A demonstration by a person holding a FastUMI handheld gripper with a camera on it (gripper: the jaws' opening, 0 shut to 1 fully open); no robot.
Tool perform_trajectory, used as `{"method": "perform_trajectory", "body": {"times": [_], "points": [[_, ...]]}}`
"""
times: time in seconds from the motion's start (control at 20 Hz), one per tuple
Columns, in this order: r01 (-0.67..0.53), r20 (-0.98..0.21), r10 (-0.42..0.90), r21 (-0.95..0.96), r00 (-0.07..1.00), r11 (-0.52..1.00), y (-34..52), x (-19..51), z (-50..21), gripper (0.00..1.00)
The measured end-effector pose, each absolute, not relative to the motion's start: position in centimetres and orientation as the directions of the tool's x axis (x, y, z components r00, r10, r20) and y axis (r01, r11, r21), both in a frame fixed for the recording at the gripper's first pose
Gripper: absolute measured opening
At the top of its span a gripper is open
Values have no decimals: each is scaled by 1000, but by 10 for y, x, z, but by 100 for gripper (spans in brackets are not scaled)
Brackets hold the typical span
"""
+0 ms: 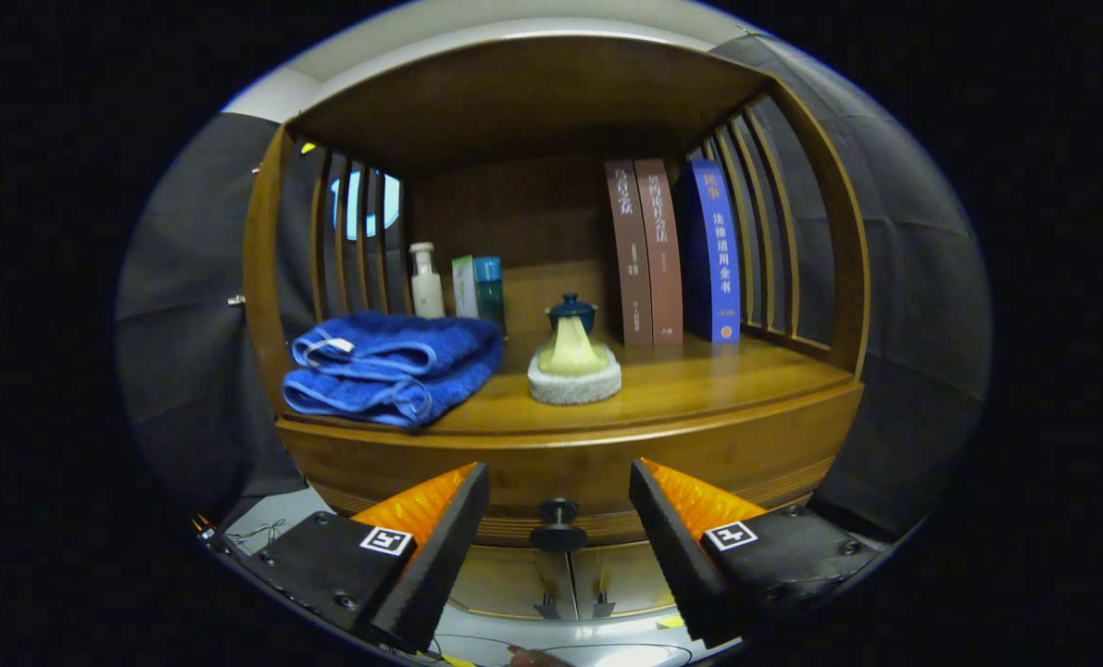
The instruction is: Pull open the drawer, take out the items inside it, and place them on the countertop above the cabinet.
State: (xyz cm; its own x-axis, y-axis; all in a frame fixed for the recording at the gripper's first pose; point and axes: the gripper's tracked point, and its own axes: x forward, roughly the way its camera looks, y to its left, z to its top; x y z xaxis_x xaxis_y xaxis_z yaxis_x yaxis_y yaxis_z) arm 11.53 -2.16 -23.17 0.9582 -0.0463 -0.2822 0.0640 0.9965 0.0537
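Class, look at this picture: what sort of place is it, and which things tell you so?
Probably a mock home corner set up in a booth: a wooden cabinet holding books, a folded blue towel and bottles. The open claw faces its drawer knob.

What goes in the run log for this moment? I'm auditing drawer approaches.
phase: approach | gripper: open, astride drawer knob, no contact | drawer: closed | countertop: towel, books

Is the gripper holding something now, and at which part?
Nothing is held. The gripper is open, with the drawer knob between its fingers, untouched.
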Motion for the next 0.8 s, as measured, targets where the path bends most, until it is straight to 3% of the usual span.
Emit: {"method": "perform_trajectory", "body": {"times": [0.35, 0.8], "points": [[14, -133, -7, 47, 991, 999, -9, 91, -111, 99], [-3, -88, 6, 39, 996, 999, 10, 46, -16, 99]]}}
